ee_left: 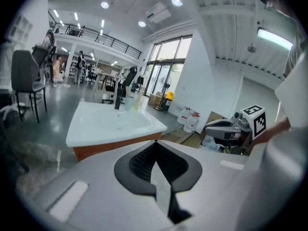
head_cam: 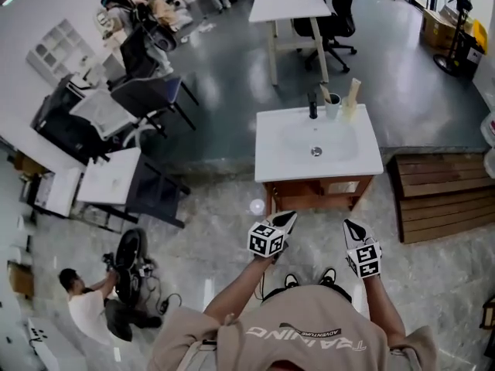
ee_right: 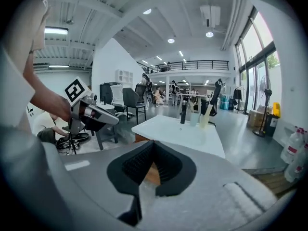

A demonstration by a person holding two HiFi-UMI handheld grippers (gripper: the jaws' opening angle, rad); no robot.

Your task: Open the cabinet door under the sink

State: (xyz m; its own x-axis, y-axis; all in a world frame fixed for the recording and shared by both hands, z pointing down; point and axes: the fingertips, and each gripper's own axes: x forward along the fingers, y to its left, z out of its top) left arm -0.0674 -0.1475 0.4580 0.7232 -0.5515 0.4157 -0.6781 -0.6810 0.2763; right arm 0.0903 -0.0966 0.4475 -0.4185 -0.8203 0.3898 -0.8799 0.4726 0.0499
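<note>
The sink vanity has a white top (head_cam: 271,157) and a brown wooden cabinet (head_cam: 317,194) beneath it, doors closed as far as the head view shows. Both grippers hang in front of it, short of the cabinet face. My left gripper (head_cam: 288,218) points at the cabinet's left part, and its jaws meet with nothing between them (ee_left: 155,146). My right gripper (head_cam: 349,226) points at the right part, jaws also together and empty (ee_right: 153,143). The white top (ee_left: 115,121) and the cabinet edge (ee_left: 103,147) show in the left gripper view. Each gripper view shows the other gripper.
A black faucet (head_cam: 312,107) and a cup with utensils (head_cam: 332,103) stand at the sink's back. A wooden pallet (head_cam: 441,195) lies to the right. A low white table (head_cam: 108,178) and a person seated on the floor (head_cam: 85,308) are at left. Water jugs (ee_left: 190,120) stand beyond.
</note>
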